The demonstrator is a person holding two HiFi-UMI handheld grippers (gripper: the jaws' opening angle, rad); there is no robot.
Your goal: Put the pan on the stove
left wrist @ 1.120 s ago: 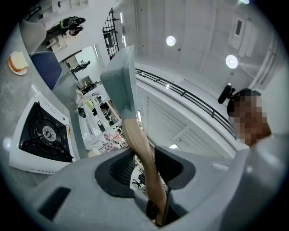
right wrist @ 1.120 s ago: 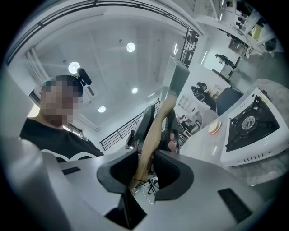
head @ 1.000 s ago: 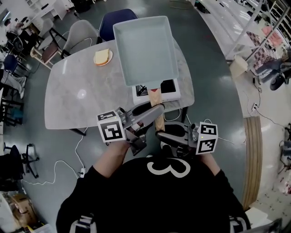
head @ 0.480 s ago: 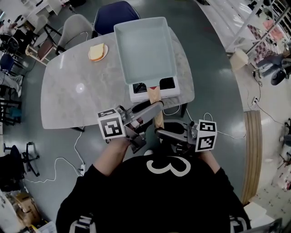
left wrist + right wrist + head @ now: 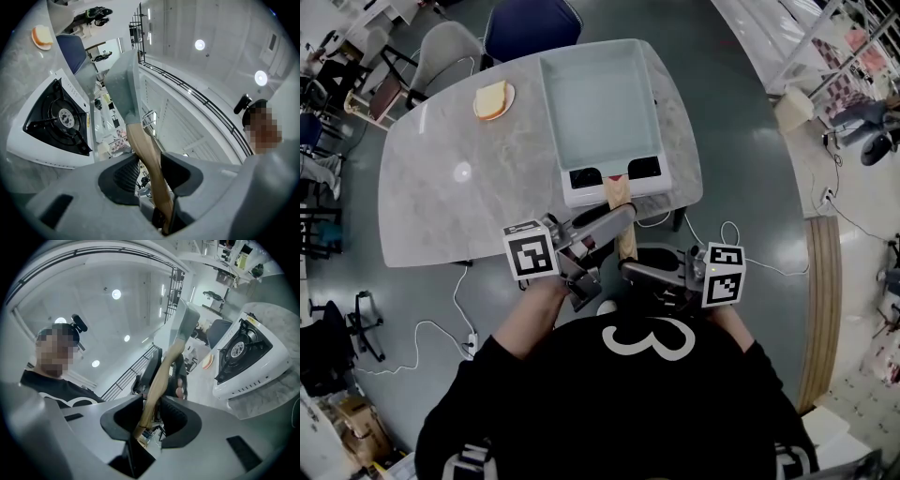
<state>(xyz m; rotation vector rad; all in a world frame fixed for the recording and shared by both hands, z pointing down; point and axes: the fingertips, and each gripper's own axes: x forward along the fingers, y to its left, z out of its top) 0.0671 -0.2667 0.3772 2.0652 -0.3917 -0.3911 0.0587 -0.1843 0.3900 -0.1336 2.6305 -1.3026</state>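
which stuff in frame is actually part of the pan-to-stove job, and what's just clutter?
In the job:
pan, gripped by its wooden handle
left gripper
right gripper
stove

Lying about:
plate of bread
grey chair
blue chair
floor cable

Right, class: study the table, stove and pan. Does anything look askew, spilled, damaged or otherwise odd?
Nothing is spilled or broken. Oddly, the pan hangs above the stove rather than resting on it, carried by its wooden handle, which the left gripper and right gripper both clamp. The stove stands close to the near edge of the table.
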